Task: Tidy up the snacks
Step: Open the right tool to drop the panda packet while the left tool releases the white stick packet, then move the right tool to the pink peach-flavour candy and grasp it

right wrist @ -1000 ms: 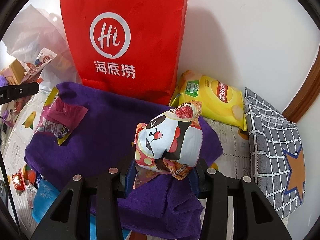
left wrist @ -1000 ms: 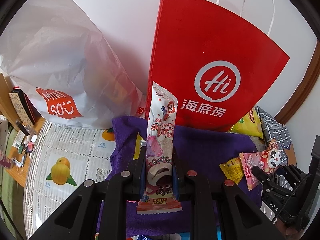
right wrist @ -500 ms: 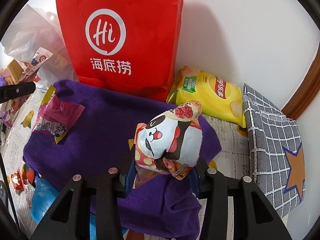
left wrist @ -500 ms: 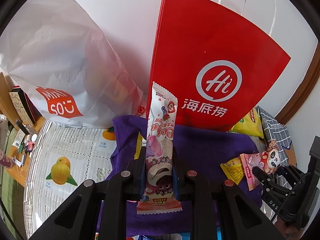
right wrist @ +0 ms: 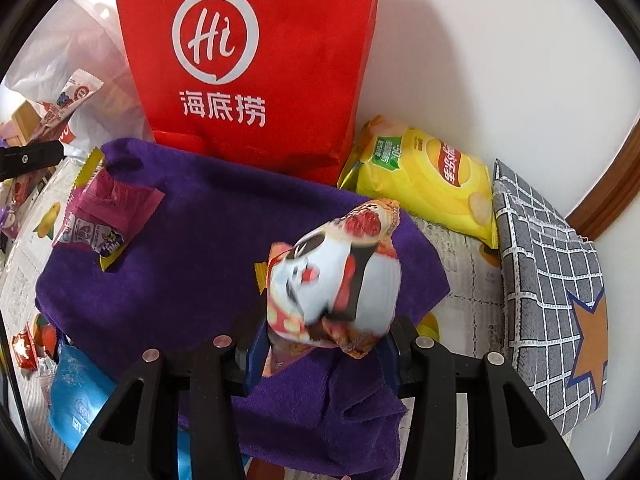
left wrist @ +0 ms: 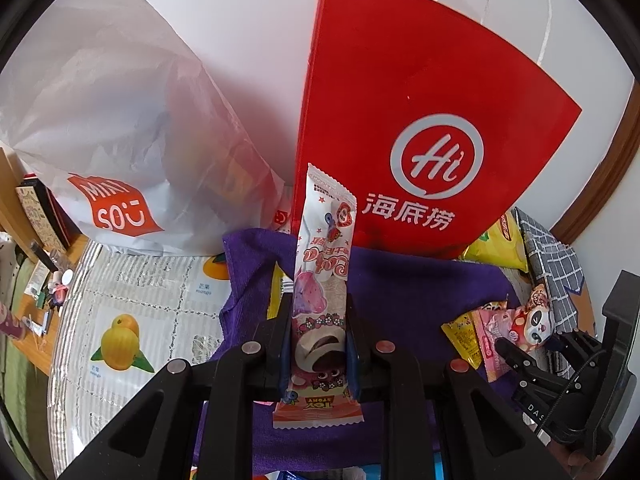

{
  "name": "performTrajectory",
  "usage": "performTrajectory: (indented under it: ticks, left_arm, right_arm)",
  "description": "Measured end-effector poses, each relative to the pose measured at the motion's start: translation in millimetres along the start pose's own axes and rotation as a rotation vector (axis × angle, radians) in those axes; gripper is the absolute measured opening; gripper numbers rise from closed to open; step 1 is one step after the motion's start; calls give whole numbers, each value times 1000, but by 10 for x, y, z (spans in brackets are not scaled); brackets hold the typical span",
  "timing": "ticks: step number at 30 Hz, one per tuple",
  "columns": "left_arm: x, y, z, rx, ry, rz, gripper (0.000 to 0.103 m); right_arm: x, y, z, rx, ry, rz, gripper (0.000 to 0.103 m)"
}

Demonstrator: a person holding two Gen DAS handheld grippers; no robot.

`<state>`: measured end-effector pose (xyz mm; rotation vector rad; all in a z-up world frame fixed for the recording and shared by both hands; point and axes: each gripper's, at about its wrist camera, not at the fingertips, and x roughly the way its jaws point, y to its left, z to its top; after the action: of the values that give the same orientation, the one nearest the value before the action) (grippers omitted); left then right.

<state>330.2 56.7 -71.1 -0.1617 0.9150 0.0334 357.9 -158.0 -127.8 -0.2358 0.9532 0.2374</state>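
My left gripper (left wrist: 318, 320) is shut on a long pink-and-white Toy Story snack bar (left wrist: 322, 280), held upright above the purple towel (left wrist: 420, 284) in front of the red Hi paper bag (left wrist: 420, 120). My right gripper (right wrist: 324, 344) is shut on a puffy panda-print snack bag (right wrist: 340, 276), held above the towel (right wrist: 200, 240) and blurred by motion. In the left wrist view the right gripper (left wrist: 516, 350) and its panda bag (left wrist: 532, 320) show at the right. A magenta snack packet (right wrist: 108, 216) lies on the towel's left part.
A white Miniso plastic bag (left wrist: 120, 128) stands left of the red bag (right wrist: 248, 60). A yellow chip bag (right wrist: 424, 176) and a grey checked cloth (right wrist: 548, 280) lie at the right. A blue packet (right wrist: 76, 400) and small red packets (right wrist: 24, 348) lie at the lower left.
My right gripper has moved toward the red bag with the panda bag, which has tilted and blurred. The left gripper and its bar have barely moved.
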Motion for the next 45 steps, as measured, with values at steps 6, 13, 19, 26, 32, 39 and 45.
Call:
performTrajectory:
  ticks: [6,13,19,26,32,39,45]
  left_arm:
    - [189,-20,-35,27,81,-3,21]
    - [274,-38,-70,35,125,9,21]
    - [357,-45,-97,41,152,31,21]
    - [445,-19,-110,33,174,76,21]
    - [461,40,-100,7,181,75,25]
    - [396,40,-74,-9,157,42,35]
    - [247,-42,-46,12,99,1,41]
  right_arm:
    - [8,69,-5,-25,6,-6,50]
    - [-130,39,15,-12,-35,8,59]
    - [-297,40,31,-5,-87,27,62]
    - [-393,52,40,0,-112,31,62]
    - [-439,92,38,-4,-124,37,62]
    - [-463,73,33,13,-129,62,64]
    - [-559,38,36,44,-164,86,69]
